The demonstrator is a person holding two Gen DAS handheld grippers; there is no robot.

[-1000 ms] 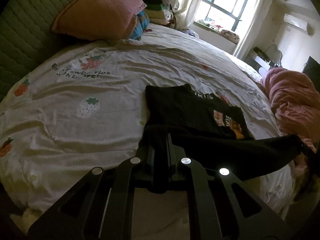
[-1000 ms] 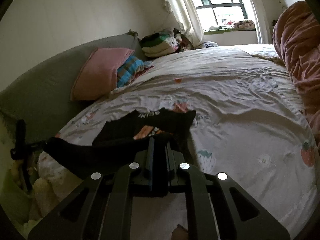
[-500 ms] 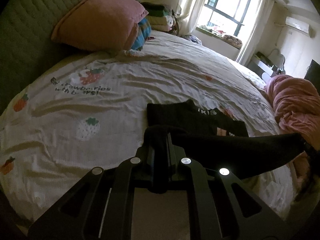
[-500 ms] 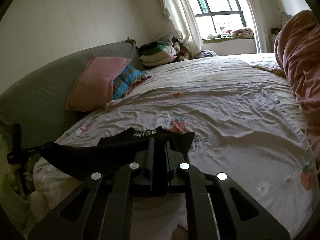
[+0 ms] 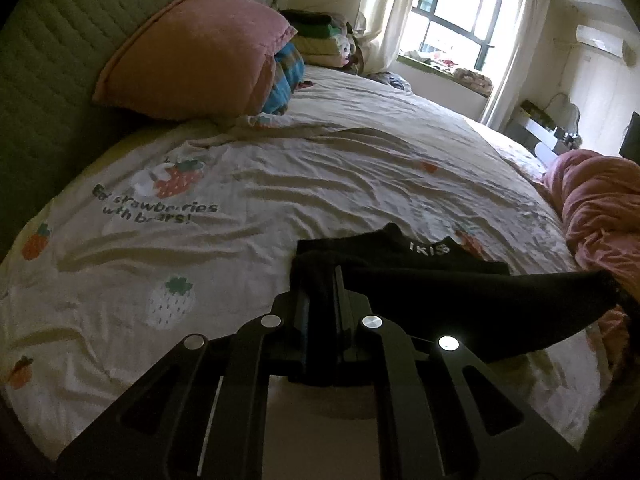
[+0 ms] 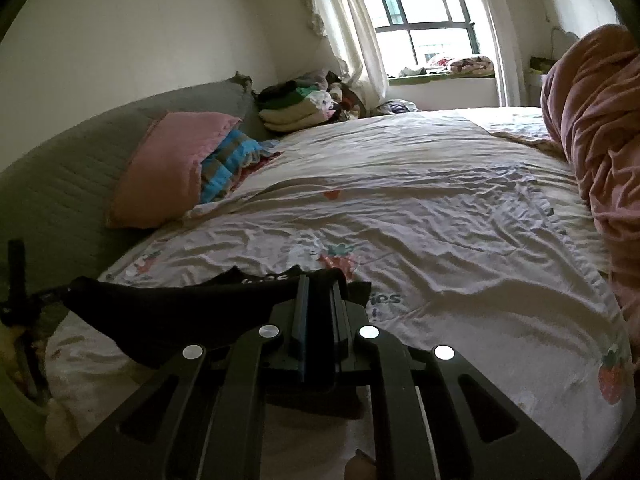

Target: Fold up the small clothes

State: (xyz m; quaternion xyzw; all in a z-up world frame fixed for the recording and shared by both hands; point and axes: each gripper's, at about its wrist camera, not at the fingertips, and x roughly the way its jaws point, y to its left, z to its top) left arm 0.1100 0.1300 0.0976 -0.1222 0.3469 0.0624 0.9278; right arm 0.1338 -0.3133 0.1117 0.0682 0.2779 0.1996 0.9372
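A small black garment (image 5: 460,300) with white lettering near its collar lies on the strawberry-print bed sheet (image 5: 280,184). My left gripper (image 5: 322,276) is shut on one corner of its near hem. My right gripper (image 6: 320,284) is shut on the other corner. The hem hangs stretched between them, lifted above the rest of the black garment (image 6: 168,308) and carried over it toward the collar. The orange print on the front is hidden under the raised fabric.
A pink pillow (image 5: 196,52) and a striped blue cushion (image 5: 286,76) lean on the green headboard (image 5: 48,60). Folded clothes (image 6: 296,108) are stacked at the bed's far corner. A pink duvet (image 6: 600,128) is heaped on the right side.
Both grippers have carried the held hem forward over the garment toward the collar. The orange print, visible a second ago, is now covered.
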